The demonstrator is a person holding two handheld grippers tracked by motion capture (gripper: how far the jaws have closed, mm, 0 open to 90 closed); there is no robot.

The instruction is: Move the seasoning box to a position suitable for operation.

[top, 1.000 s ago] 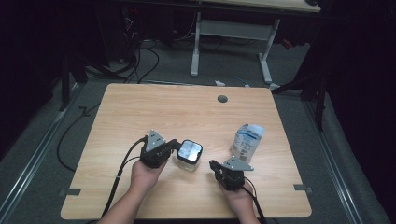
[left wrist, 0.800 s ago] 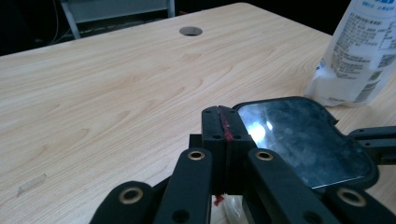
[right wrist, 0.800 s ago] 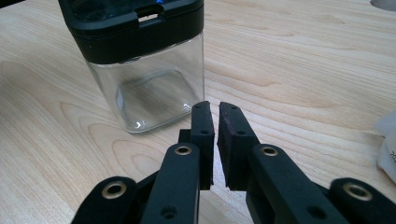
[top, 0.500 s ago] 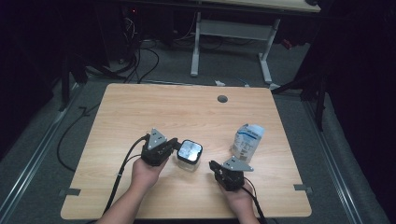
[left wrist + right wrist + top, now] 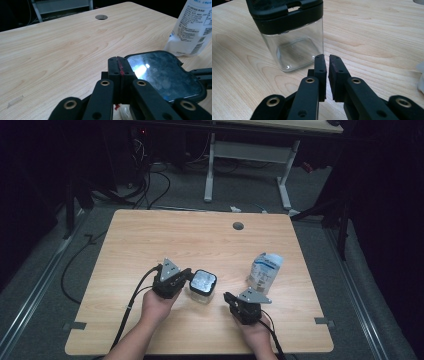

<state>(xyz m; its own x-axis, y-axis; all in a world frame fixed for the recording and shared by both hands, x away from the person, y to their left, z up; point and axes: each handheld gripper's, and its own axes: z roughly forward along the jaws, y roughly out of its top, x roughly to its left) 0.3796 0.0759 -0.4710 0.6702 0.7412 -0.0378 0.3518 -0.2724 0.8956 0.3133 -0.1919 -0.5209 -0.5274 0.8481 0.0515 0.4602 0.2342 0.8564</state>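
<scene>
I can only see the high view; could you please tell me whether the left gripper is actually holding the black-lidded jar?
Observer: No. In the left gripper view, the left gripper has its fingers pressed together, and the black lid lies beside them, not between them.
Operator: Thank you. Is there anything inside the jar?
Observer: The right gripper view shows the jar from the side. Its walls are clear and it looks empty.
Operator: And how does the right gripper stand?
Observer: The right gripper has its fingers a narrow slit apart, with nothing between them. It points toward the jar without touching it.
</scene>
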